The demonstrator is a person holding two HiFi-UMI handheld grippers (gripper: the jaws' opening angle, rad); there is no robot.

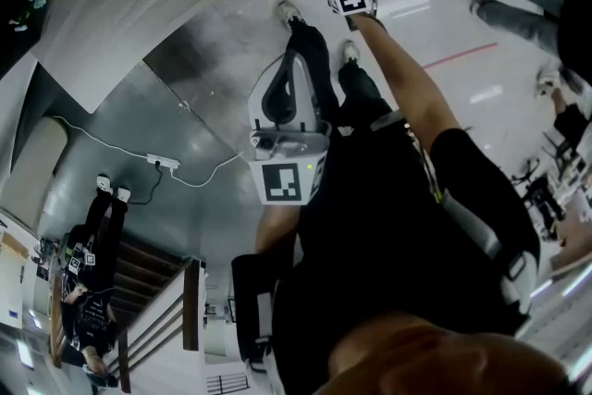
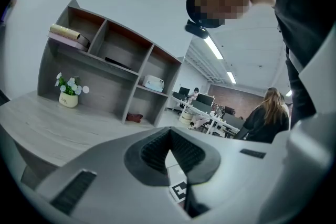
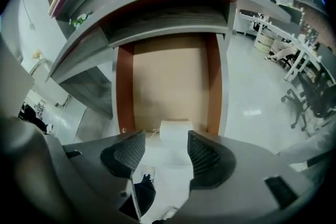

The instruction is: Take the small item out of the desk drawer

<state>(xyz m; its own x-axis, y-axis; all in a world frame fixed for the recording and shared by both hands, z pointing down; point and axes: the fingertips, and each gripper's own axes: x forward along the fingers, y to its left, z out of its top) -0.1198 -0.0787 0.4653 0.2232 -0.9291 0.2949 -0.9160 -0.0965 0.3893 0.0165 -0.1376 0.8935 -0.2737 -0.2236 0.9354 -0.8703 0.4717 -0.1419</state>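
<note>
The right gripper's [image 3: 167, 157] jaws stood wide apart and gripped nothing, poised steeply above the small white item [image 3: 176, 131], which lay at the near end of the open drawer [image 3: 124, 86], its pale floor otherwise bare. The left gripper's [image 2: 169, 136] jaws were closed tip to tip on nothing, held back near the person's body. The likely trouble from here: a jaw coming down on top of the item rather than beside it, or nudging it toward the far end, since it lay loose on a smooth floor; the drawer's near edge and reddish side walls could also catch a jaw. The worktop [image 2: 58, 123] overhung the drawer's far end. On it stood a shelf unit [image 2: 113, 68] and a flower pot [image 2: 68, 96], well clear of the reach.
</note>
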